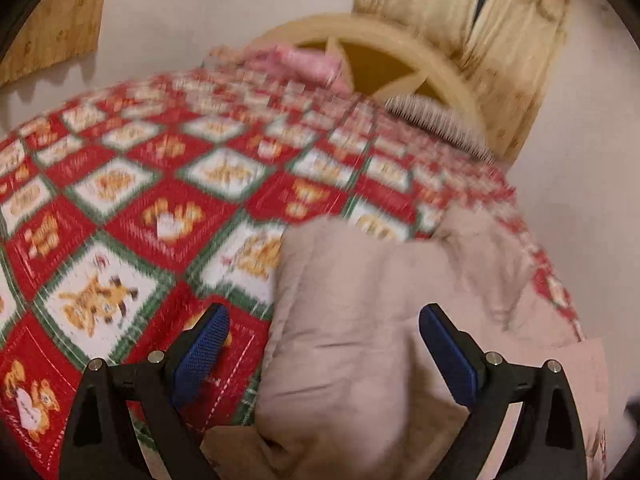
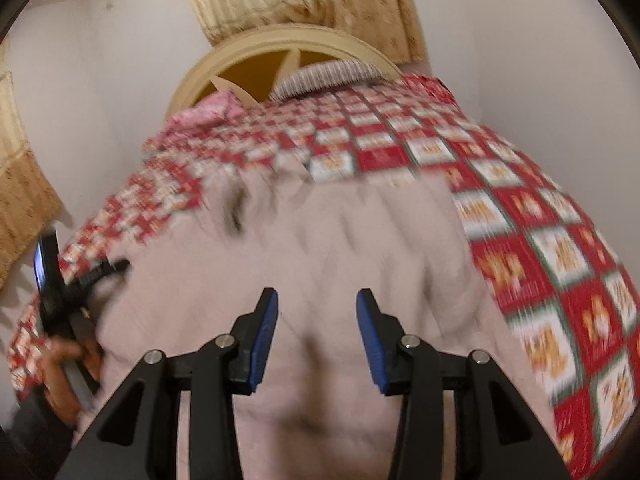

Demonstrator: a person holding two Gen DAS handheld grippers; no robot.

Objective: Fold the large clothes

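Observation:
A large pale pink quilted coat [image 1: 352, 320] lies on a bed with a red, white and green patchwork bedspread [image 1: 132, 208]. In the left wrist view my left gripper [image 1: 324, 320] is open and empty, its blue pads wide apart above the coat's left edge. In the right wrist view the coat [image 2: 320, 240] fills the middle of the bed. My right gripper [image 2: 317, 300] is open and empty, just above the coat. The left gripper [image 2: 64, 292] shows at the left edge there, held by a hand. Both views are motion-blurred.
A cream wooden headboard [image 2: 280, 44] stands at the far end of the bed, with a striped pillow [image 2: 328, 74] and a pink pillow [image 2: 212, 110]. Beige curtains [image 2: 320, 0] hang behind it. The bedspread [image 2: 560, 248] lies to the right of the coat.

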